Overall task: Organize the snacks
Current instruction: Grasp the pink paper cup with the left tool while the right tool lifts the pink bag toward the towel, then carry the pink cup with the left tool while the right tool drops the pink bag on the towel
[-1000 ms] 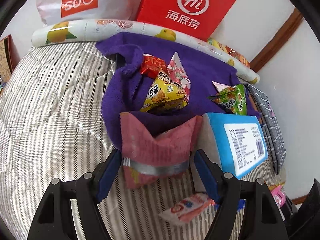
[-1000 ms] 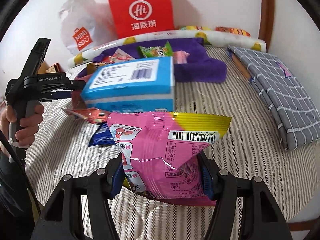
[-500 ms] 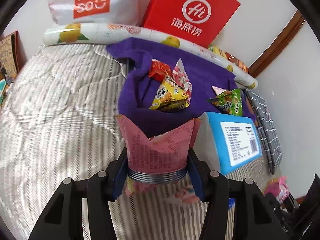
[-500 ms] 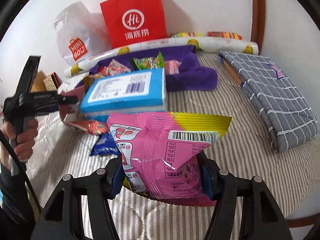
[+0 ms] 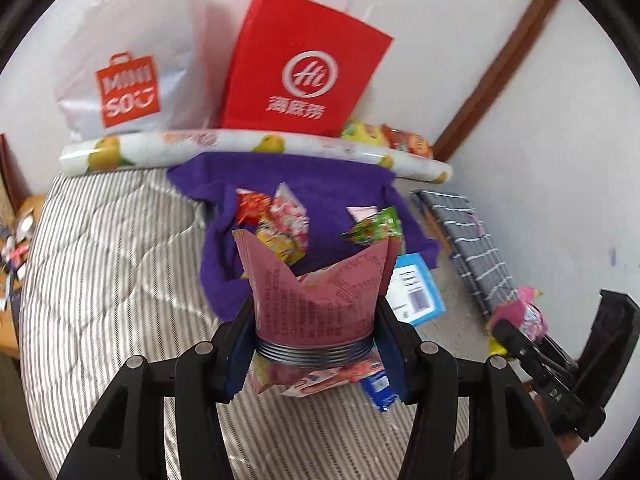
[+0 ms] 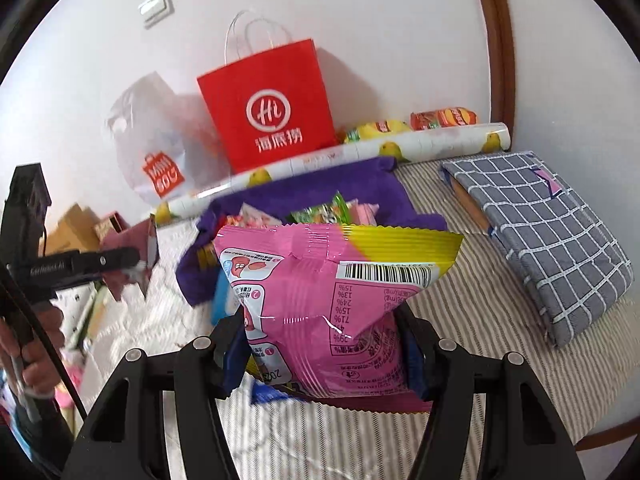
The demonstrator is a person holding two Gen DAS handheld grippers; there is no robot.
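Left claw (image 5: 316,344): pinching dusty-pink packet (image 5: 316,296). Right claw (image 6: 324,356): pinching pink-yellow bag (image 6: 336,300). Both raised above the bed (image 5: 112,264), likely bound for far purple towel (image 5: 336,188).

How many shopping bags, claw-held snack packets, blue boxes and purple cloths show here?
Shopping bags: 2 (red bag, white bag)
Claw-held packets: 2 (dusty-pink packet in left claw, pink-and-yellow packet in right claw)
Blue box: 1
Purple cloth: 1
Total: 6
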